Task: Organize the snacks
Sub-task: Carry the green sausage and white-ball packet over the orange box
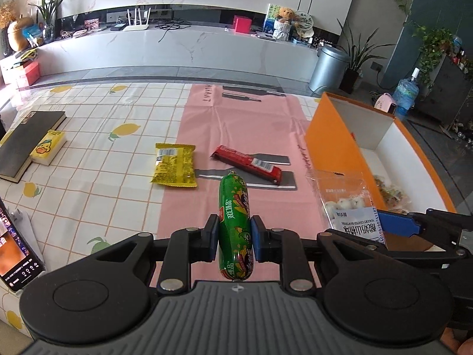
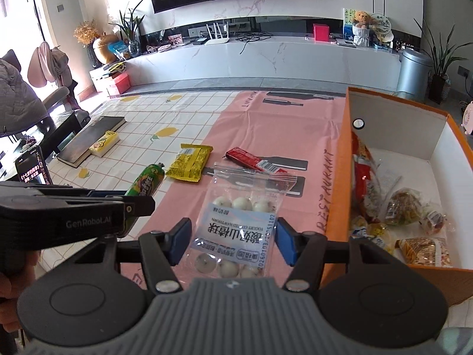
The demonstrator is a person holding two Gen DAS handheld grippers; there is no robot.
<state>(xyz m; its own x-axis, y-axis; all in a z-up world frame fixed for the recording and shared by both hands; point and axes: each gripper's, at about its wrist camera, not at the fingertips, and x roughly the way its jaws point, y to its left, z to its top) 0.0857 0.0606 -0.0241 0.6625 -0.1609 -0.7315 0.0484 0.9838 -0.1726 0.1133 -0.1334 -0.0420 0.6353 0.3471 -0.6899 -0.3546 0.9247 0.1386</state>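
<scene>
Left tool (image 1: pixel 235 238) is clamped tight on the green sausage stick (image 1: pixel 235 224), and I've got the right tool (image 2: pixel 232 244) gripping the clear bag of yogurt hawthorn balls (image 2: pixel 236 227) across its width, both lifted off the surface just beside the orange box (image 2: pixel 340 183). Box already has a bunch of snacks in it, so I'd say we're past halfway. Left to go, further out from the box on the pink mat (image 1: pixel 236 118): yellow packet (image 1: pixel 174 167) and red bar (image 1: pixel 246 162).
</scene>
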